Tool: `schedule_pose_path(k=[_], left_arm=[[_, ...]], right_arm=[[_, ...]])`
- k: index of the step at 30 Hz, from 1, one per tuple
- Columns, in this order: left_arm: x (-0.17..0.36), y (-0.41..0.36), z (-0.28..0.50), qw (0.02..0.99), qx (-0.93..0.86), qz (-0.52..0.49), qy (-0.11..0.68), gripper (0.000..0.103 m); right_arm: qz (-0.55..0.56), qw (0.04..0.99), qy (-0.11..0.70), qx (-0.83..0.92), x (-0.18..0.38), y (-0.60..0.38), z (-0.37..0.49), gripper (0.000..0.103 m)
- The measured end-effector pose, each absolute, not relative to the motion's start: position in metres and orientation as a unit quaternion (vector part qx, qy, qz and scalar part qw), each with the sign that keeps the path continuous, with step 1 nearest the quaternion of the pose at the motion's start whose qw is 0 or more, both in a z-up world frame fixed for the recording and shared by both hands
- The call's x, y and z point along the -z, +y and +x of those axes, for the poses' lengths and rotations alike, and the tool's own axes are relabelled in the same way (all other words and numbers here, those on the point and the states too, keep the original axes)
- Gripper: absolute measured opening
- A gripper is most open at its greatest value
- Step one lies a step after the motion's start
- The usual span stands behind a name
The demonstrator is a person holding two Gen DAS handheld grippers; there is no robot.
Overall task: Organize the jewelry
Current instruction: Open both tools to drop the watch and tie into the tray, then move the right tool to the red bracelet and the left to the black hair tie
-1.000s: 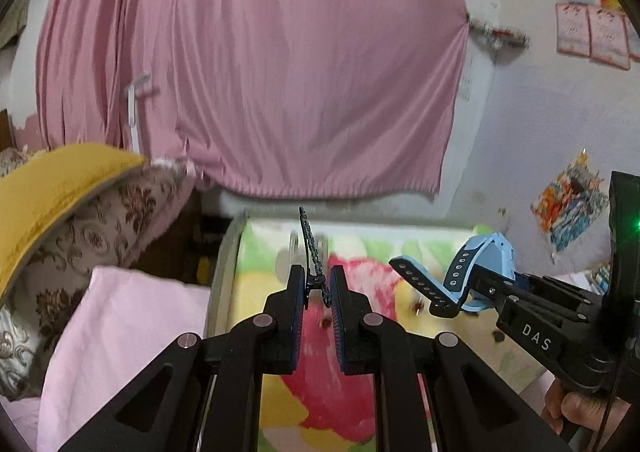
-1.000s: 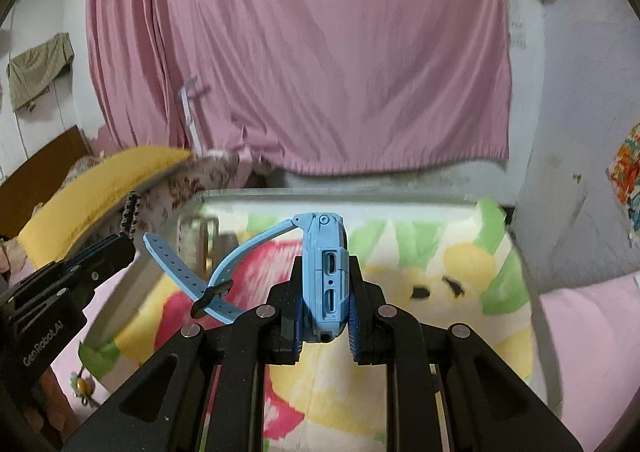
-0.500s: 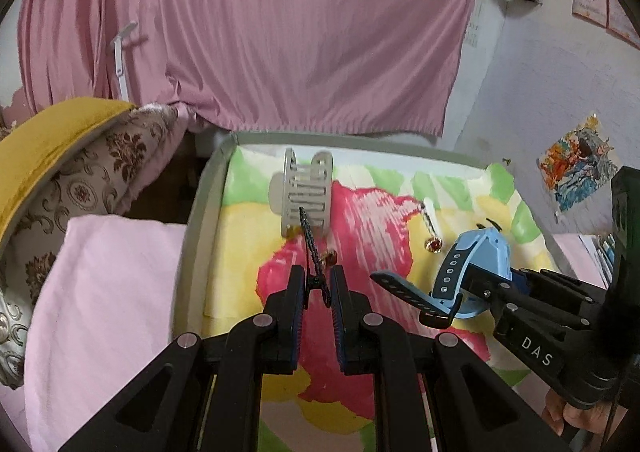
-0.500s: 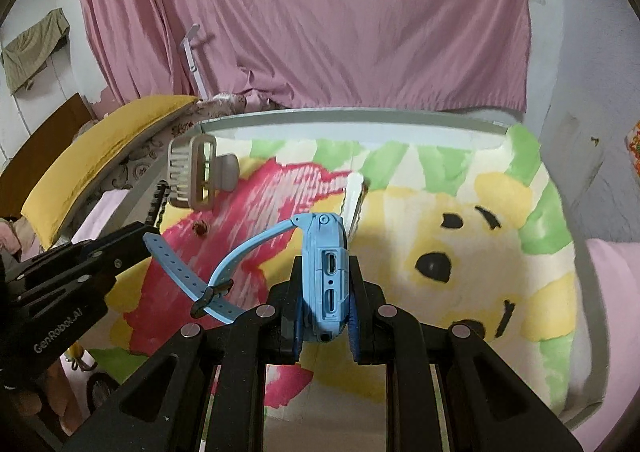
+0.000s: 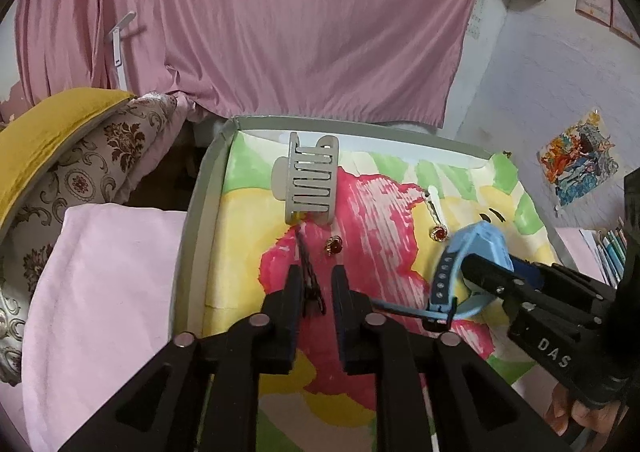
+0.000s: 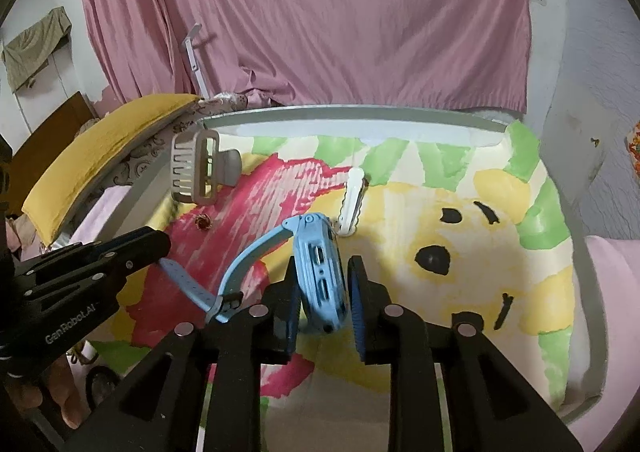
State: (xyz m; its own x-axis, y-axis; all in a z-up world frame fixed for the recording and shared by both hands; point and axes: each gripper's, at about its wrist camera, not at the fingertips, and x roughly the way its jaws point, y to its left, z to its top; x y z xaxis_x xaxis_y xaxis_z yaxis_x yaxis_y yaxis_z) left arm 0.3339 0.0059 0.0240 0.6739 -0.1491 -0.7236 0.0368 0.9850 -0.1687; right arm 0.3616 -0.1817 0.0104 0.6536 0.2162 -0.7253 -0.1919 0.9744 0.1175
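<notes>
Left tongs (image 5: 317,272) parted, gripping nothing. Pin (image 5: 305,264) loose between them on bench (image 5: 200,211), hugging the left finger, long axis straight ahead toward claw clip (image 5: 308,179). Right tongs (image 6: 324,262) slack around watch (image 6: 320,280), gap on its right. Probably a straight pull-back to clear both.

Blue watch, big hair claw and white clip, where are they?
Blue watch (image 6: 320,272): right wrist view, side of its case.
Hair claw (image 5: 310,179): left wrist view, its teeth.
White clip (image 6: 352,199): right wrist view, its middle.
</notes>
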Motion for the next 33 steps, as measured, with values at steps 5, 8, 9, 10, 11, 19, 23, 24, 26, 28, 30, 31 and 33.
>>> schedule_pose_path(k=[5,8,9,10,11,19,23,24,26,28,30,31,33], left_arm=[[-0.033,0.012,0.320,0.920,0.056,-0.088,0.378,0.034],[-0.042,0.017,0.308,0.928,0.059,-0.099,0.353,0.049],[-0.045,0.019,0.302,0.932,0.060,-0.105,0.340,0.060],[-0.048,0.022,0.297,0.936,0.060,-0.110,0.330,0.066],[-0.052,0.024,0.291,0.940,0.059,-0.115,0.317,0.068],[-0.079,0.035,0.238,0.965,0.053,-0.124,0.224,0.102],[-0.087,0.040,0.213,0.973,0.045,-0.126,0.189,0.103],[-0.087,0.041,0.206,0.974,0.043,-0.121,0.185,0.103],[-0.088,0.041,0.195,0.976,0.041,-0.115,0.179,0.103],[-0.087,0.043,0.183,0.978,0.040,-0.111,0.173,0.103],[-0.086,0.043,0.171,0.979,0.039,-0.108,0.167,0.103],[-0.086,0.044,0.164,0.980,0.038,-0.107,0.162,0.103],[-0.086,0.044,0.150,0.983,0.036,-0.103,0.151,0.103]], right_arm=[[0.020,0.919,0.378,-0.107,-0.022,-0.187,0.349,0.033],[0.023,0.927,0.358,-0.108,-0.031,-0.191,0.336,0.038],[0.026,0.930,0.350,-0.110,-0.034,-0.193,0.331,0.041],[0.032,0.935,0.335,-0.113,-0.039,-0.194,0.322,0.045],[0.034,0.939,0.323,-0.111,-0.043,-0.195,0.316,0.047],[0.043,0.966,0.232,-0.105,-0.073,-0.206,0.255,0.088],[0.054,0.973,0.196,-0.107,-0.084,-0.208,0.223,0.093],[0.056,0.975,0.187,-0.105,-0.086,-0.209,0.214,0.096],[0.059,0.978,0.168,-0.106,-0.088,-0.210,0.199,0.102],[0.058,0.981,0.152,-0.104,-0.089,-0.210,0.185,0.102],[0.054,0.984,0.139,-0.099,-0.089,-0.209,0.171,0.102],[0.055,0.985,0.131,-0.097,-0.089,-0.209,0.162,0.102],[0.053,0.987,0.117,-0.097,-0.088,-0.209,0.146,0.102]])
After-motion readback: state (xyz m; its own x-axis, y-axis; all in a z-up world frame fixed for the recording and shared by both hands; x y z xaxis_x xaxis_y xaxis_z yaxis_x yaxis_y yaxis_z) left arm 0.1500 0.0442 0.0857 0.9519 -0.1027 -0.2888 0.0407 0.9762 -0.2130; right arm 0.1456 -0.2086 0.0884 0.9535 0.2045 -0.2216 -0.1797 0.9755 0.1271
